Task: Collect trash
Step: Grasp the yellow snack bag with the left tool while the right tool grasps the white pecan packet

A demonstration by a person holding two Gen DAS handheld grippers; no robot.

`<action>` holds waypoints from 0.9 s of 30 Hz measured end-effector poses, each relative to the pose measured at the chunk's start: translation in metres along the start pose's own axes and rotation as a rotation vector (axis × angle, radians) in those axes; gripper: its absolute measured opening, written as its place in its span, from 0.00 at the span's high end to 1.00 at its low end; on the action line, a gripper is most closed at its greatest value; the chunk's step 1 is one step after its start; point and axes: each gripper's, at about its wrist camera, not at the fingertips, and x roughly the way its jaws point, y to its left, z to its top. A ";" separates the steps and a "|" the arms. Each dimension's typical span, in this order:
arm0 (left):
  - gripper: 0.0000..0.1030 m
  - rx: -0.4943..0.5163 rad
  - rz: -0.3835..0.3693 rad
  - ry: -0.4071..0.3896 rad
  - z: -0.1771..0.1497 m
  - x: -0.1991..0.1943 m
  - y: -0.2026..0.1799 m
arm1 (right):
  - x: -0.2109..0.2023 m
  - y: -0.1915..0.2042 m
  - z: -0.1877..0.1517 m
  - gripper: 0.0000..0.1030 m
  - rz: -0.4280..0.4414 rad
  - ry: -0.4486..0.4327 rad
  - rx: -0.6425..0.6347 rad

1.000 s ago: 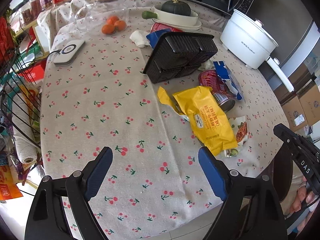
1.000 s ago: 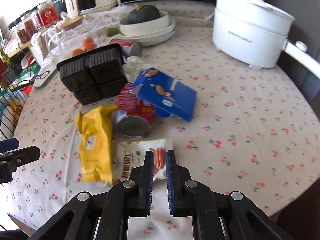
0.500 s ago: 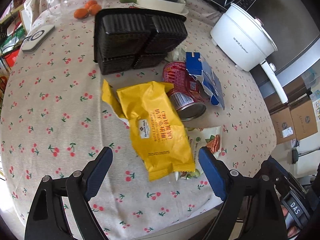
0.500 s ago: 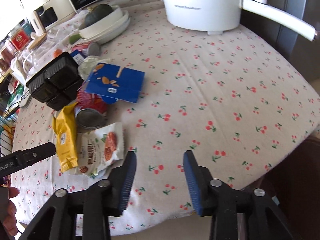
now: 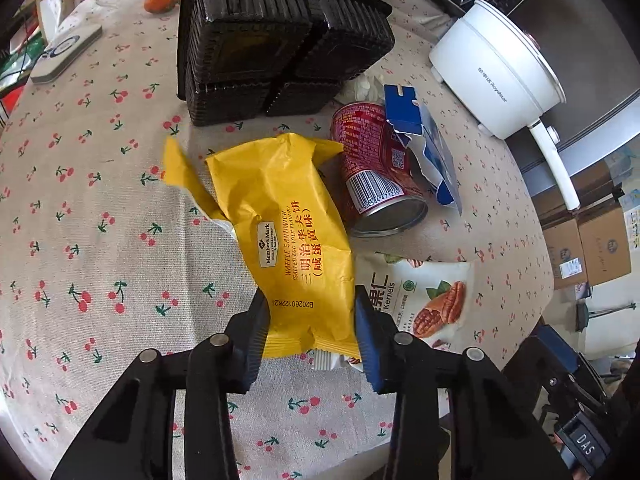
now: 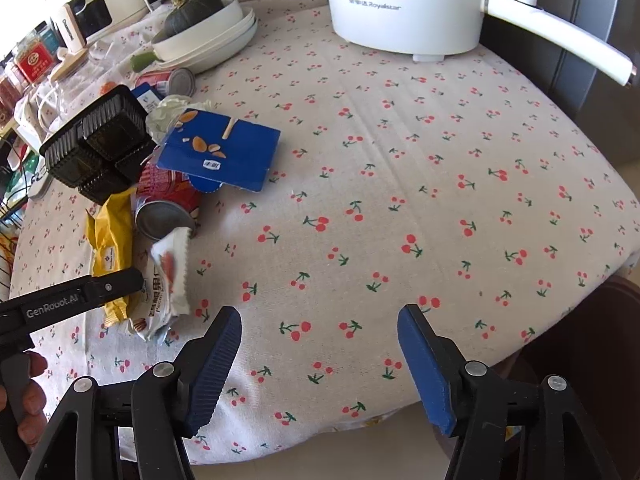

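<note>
A yellow waffle-sandwich wrapper [image 5: 280, 232] lies on the cherry-print tablecloth [image 5: 88, 216]; my left gripper [image 5: 310, 336] is shut on its near end. It also shows in the right wrist view [image 6: 112, 240]. Beside it lie a white nut-kernel packet [image 5: 424, 300], a red can [image 5: 376, 168] on its side, a torn blue carton [image 5: 424, 140] and a black plastic tray [image 5: 276, 44]. My right gripper [image 6: 320, 356] is open and empty above the bare cloth near the table's front edge, right of the trash pile. The left gripper [image 6: 72, 300] shows there over the packet [image 6: 166, 280].
A white electric pot [image 6: 408, 0] with a long handle stands at the back right. A white dish with a green squash [image 6: 200, 28], jars and appliances line the back left. Cardboard boxes [image 5: 588, 248] sit on the floor beyond the table edge.
My left gripper moved forward and closed on the yellow wrapper's near end. My right gripper released the white packet, pulled back to the right and opened wide.
</note>
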 end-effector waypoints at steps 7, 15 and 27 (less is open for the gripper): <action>0.75 0.054 0.018 -0.020 -0.004 -0.023 0.009 | 0.019 0.030 0.002 0.32 0.060 0.020 -0.010; 0.83 0.086 0.076 -0.061 -0.004 -0.050 0.044 | 0.060 0.071 0.003 0.32 0.051 0.060 -0.078; 0.97 0.046 0.072 -0.059 -0.004 -0.064 0.087 | 0.081 0.118 -0.011 0.66 -0.012 0.013 -0.283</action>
